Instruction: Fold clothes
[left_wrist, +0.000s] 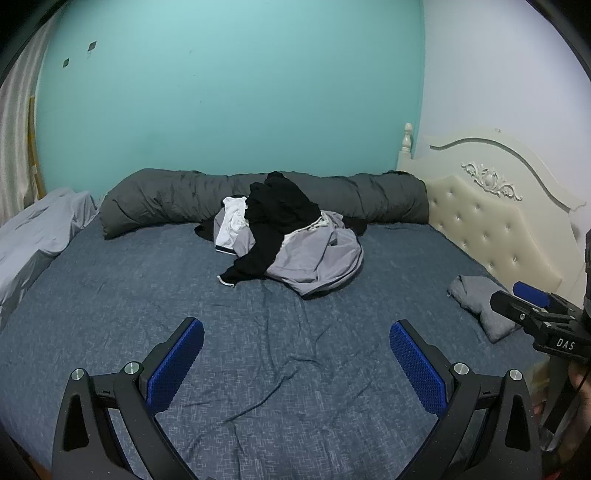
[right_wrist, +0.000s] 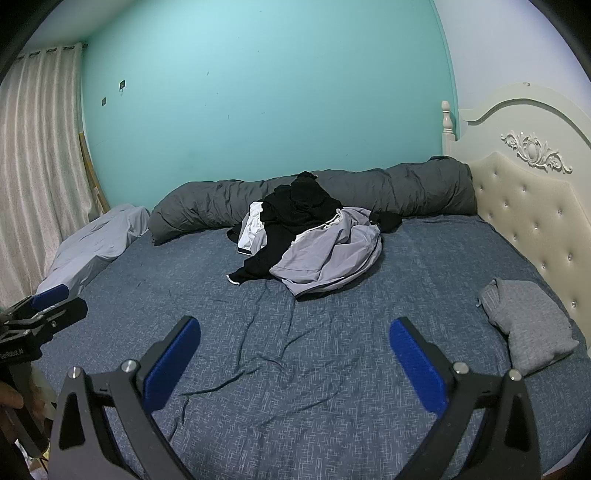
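Note:
A heap of clothes lies at the far middle of the bed: a black garment over a light grey one, with a white piece at its left. A folded grey garment lies at the right by the headboard. My left gripper is open and empty above the near part of the bed. My right gripper is open and empty too, to the left one's right; it also shows in the left wrist view.
The bed has a blue patterned sheet. A rolled dark grey duvet lies along the teal wall. A pale grey pillow is at the left, a cream tufted headboard at the right, curtains far left.

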